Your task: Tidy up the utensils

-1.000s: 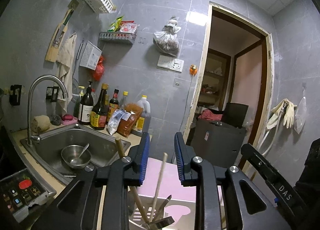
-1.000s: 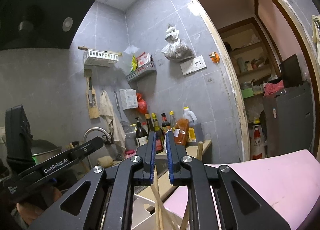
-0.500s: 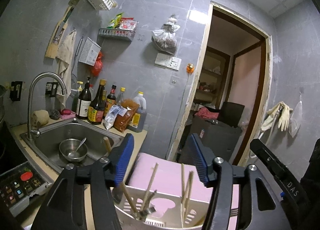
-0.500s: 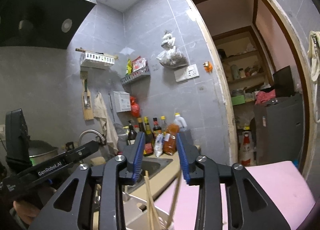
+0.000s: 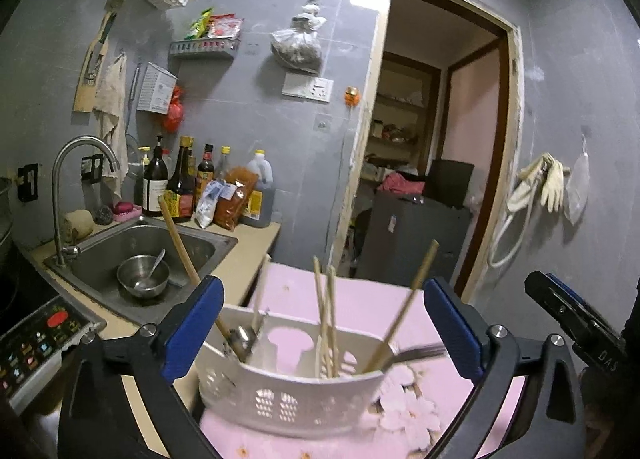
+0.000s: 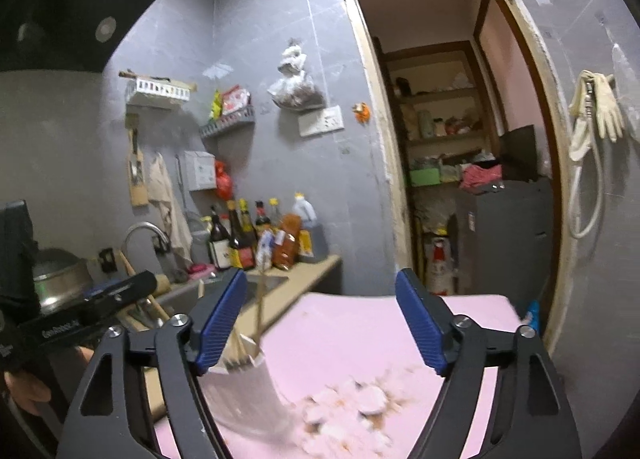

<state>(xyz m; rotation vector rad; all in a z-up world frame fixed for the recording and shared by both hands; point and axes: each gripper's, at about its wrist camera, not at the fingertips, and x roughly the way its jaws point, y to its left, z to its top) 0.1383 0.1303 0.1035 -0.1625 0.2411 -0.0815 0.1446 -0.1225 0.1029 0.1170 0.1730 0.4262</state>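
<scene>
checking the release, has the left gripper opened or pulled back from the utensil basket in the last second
Yes. The left gripper has opened wide and backed away: more of the utensil basket shows, and the sink sits further right.

1 utensil basket, 2 claws, 1 bowl, 1 sink

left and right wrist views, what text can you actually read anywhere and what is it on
"DAS" on the black body of the right gripper, at the right edge of the left wrist view.
Pale lettering on the black body of the left gripper in the right wrist view: blurred, not readable.
Bottle labels by the sink: too small to read.
Control panel buttons: too small to read.
</scene>
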